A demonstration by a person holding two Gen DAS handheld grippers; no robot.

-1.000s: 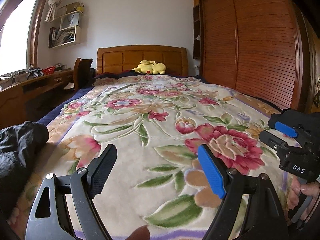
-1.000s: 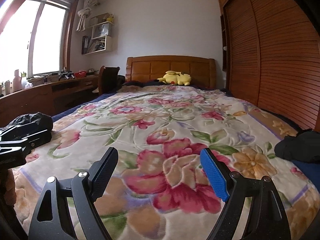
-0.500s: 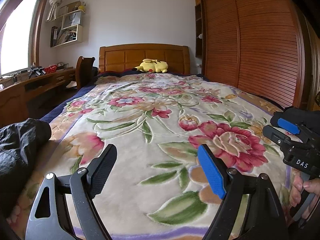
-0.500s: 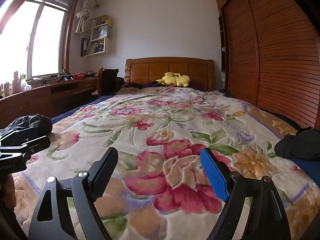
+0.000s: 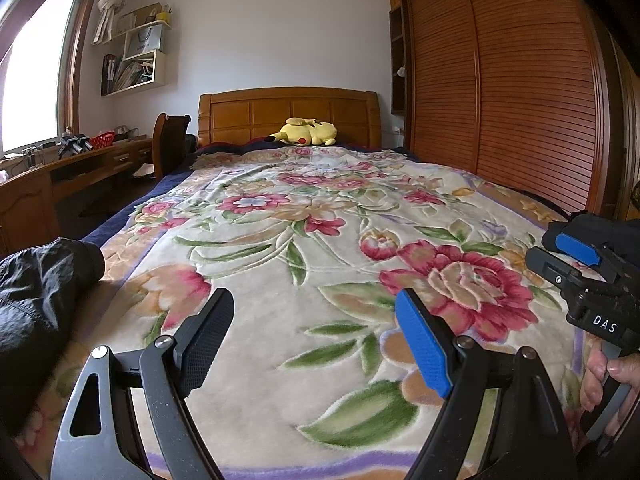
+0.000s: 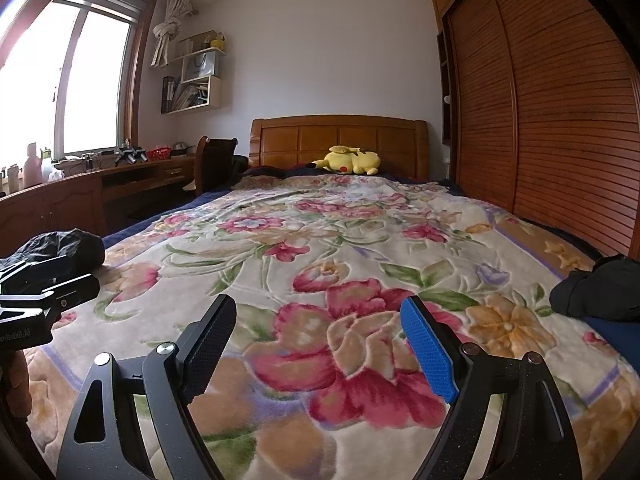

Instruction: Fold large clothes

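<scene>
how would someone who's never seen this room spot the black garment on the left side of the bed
Start at the bed with the floral blanket and follow its left edge toward the near corner. There lies a crumpled black garment, shiny and wrinkled. The other dark garment, at the right edge by the wardrobe, looks matte and softer.

— Where is the light from?
— Daylight from the window (image 6: 76, 80), left of the fingers, blown out white (strong glare).
— Sharpness?
— Mostly crisp; fisheye bends the edges, corners dark.
</scene>
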